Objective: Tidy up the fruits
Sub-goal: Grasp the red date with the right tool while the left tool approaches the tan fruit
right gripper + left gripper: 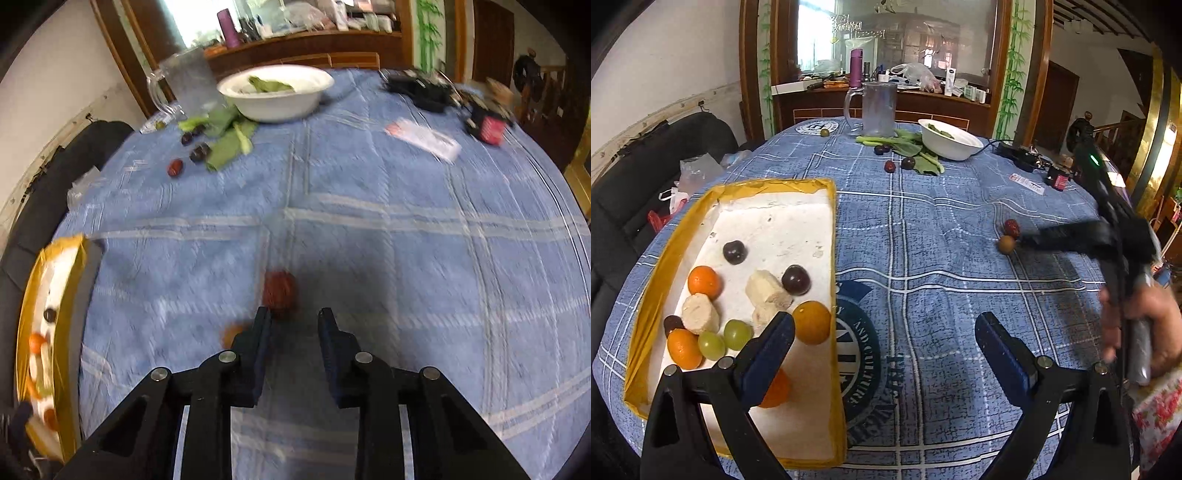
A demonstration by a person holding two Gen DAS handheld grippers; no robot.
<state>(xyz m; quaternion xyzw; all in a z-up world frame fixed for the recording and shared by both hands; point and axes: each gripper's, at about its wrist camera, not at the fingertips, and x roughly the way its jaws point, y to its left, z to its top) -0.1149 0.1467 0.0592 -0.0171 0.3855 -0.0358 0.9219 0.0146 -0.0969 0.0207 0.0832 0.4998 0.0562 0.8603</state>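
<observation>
The left gripper is nearest the left wrist camera, its two blue-padded fingers spread wide with nothing between them; one finger hangs over the near corner of the tray, the other over bare tablecloth. The tray, white inside with a yellow rim, sits on the table and holds dark grapes, green grapes, small oranges and pale banana pieces. An orange is partly hidden behind the left finger. Across the table, well apart from the tray, the right gripper points down at a red jujube; its fingers stand narrowly apart, and the fruit lies just beyond the tips, near the left fingertip, with no clear grip on it in the blurred view. A small brown fruit lies just beside that finger, on its outer side. A hand holds the right gripper's handle. Far back stand a white bowl with leaves, a clear mug, loose green leaves and a few more dark and red fruits.
</observation>
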